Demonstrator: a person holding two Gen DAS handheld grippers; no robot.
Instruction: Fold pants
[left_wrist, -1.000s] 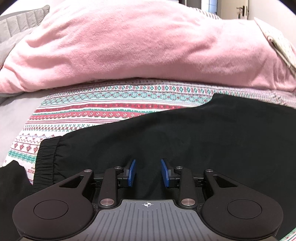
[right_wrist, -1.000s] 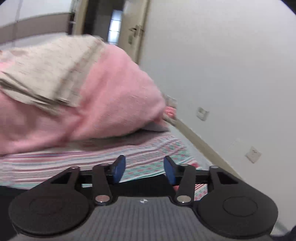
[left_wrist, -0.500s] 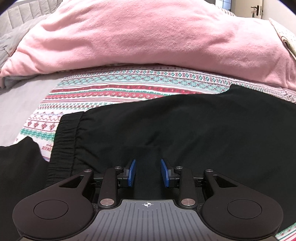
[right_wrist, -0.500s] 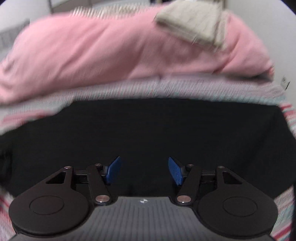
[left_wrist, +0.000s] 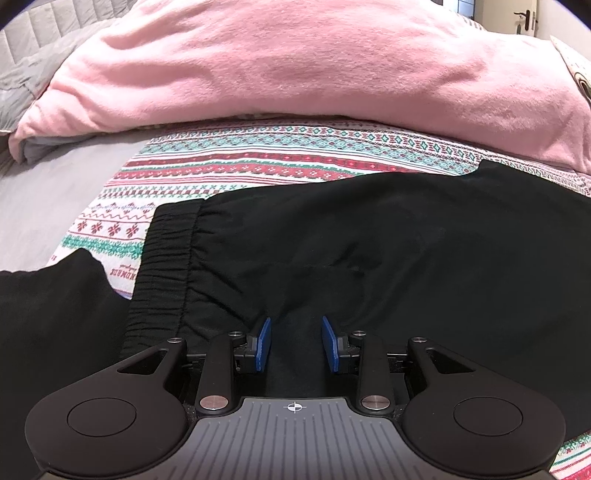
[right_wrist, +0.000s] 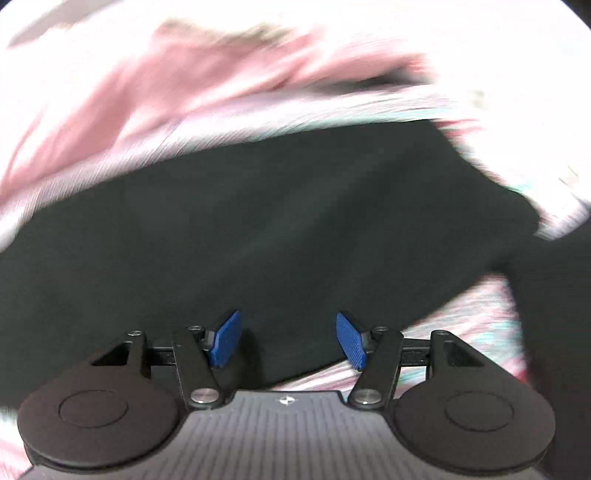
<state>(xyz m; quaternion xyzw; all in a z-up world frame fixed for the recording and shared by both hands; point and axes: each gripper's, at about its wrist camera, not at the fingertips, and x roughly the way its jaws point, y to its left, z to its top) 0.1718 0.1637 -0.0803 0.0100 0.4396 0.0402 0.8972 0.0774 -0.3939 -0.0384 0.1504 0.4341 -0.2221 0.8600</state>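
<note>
Now | left tongs (left_wrist: 294, 343) open over black pants (left_wrist: 369, 251) | right tongs (right_wrist: 287, 339) open above pants' edge

Pants (left_wrist: 369, 236): black woven cloth, matt, smooth across the flat stretch; waistband (left_wrist: 166, 273) gathered into tight ribbed puckers. In the right wrist view the same cloth (right_wrist: 258, 229) is blurred, weave not readable.

Blanket (left_wrist: 295, 62): pink fleece, soft nap, slightly fuzzy, no sheen.

Bedsheet (left_wrist: 258, 166): thin printed cotton-like cloth, flat and matt, banded in red, teal and white.

Quilt (left_wrist: 33, 48): grey stitched padding, matt.

Left gripper (left_wrist: 294, 345): matt black plastic arms, ribbed grey plastic deck, polished metal pivot pins; blue pads (left_wrist: 263, 345) look rubbery.

Right gripper (right_wrist: 288, 339): same finish, blue pads (right_wrist: 351, 345) finely ridged.
</note>
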